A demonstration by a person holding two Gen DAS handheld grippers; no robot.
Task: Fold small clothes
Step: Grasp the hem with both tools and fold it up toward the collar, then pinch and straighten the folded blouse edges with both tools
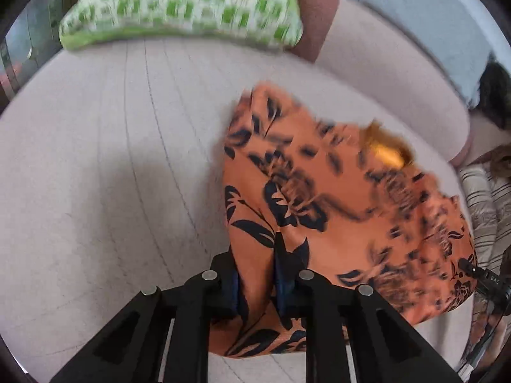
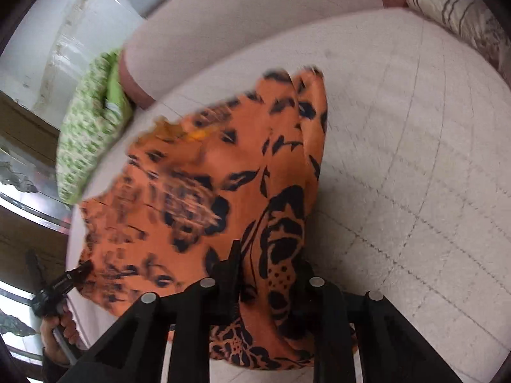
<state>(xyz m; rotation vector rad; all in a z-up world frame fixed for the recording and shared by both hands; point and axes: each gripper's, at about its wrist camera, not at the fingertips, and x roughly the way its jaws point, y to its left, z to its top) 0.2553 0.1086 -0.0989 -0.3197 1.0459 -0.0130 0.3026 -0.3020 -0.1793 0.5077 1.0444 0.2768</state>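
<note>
Left gripper [image 1: 257,274] angled down, pads clamped on cloth. Right gripper [image 2: 268,284] likewise pinching cloth.

A pale quilted mattress [image 1: 95,166] is filling the room's middle, with a green checked pillow [image 1: 185,6] lying at its edge. A striped cushion [image 2: 453,6] is resting opposite. Daylight is falling on a whitish wall [image 2: 80,32].

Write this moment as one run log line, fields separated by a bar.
step: fold | left hand-held gripper: shut on orange floral garment | right hand-held gripper: shut on same garment | surface: pale quilted bed
</note>
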